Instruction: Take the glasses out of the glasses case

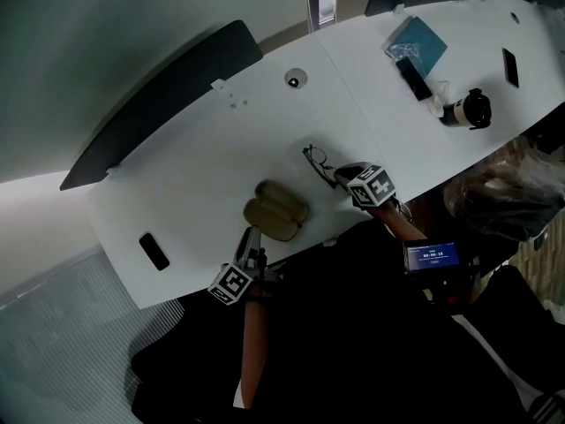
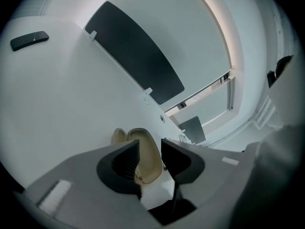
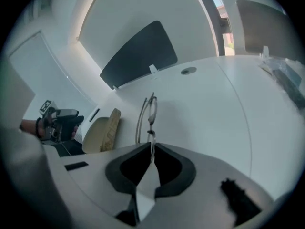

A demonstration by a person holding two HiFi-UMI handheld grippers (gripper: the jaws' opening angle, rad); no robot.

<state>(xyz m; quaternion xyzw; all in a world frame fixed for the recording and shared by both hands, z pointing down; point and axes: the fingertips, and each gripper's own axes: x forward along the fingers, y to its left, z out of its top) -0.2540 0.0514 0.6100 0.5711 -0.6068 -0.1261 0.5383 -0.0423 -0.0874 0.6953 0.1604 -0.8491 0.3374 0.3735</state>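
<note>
R gripper (image 3: 151,148) has its jaws pressed nearly together on the glasses (image 3: 150,109), pinching the thin wire frame at its near end; the lenses stick out ahead of the jaws. We have the glasses out of the glasses case (image 1: 275,208), just beside it on its right in the head view. They're low over the white table (image 1: 177,166); touching it or not, we can't tell. Case lies hinged open, tan shells apart, and looks empty. L gripper (image 2: 150,149) sits at the case's near end w/ jaws spread. The shell's rim shows btw them, but neither pad clearly presses on it.

Task looks all but done; what's left is prob. setting the glasses down. Risks from here:
- Grip is on a v. narrow bit of wire, so a quick swing or tilt could let the frame pivot, slip out & drop lens-first.
- Squeezing harder could bend the frame.
- If L gripper nudges the light case, it may slide into the glasses or off the table's near edge, which is close.
</note>
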